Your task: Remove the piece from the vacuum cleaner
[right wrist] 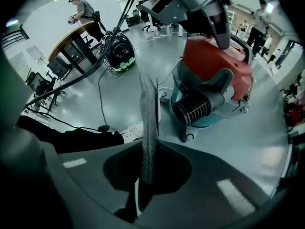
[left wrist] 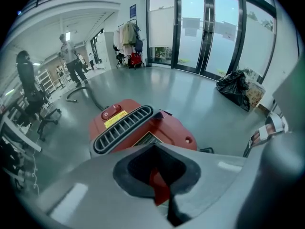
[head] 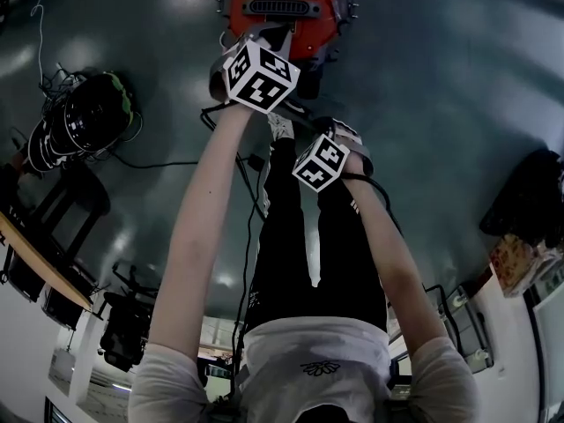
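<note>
Looking down my arms, the vacuum [head: 284,5] sits at the top centre of the head view, straight ahead of both tools. My right gripper [right wrist: 145,94] is closed on nothing: its jaws stand pressed together as one thin ribbed strip up the middle of its view. My left gripper [left wrist: 159,185] is harder to read. A red sliver [left wrist: 158,182] sits in its dark mouth, and I can't tell whether that's held or whether the jaws are together. Just beyond it is the red top with the grille [left wrist: 123,128], so the left tool is the nearer one, right over the body. The part I take to be the piece is the black ribbed collar [right wrist: 192,107] in the teal front, right of centre in the right gripper view. It lies right of my closed jaws, and its axis runs out of the body toward the lower left of that frame — roughly back at me. So I reckon the pull has to go along that line, not sideways. The right tool faces the collar more squarely but is further off, and it would need to open first.
</note>
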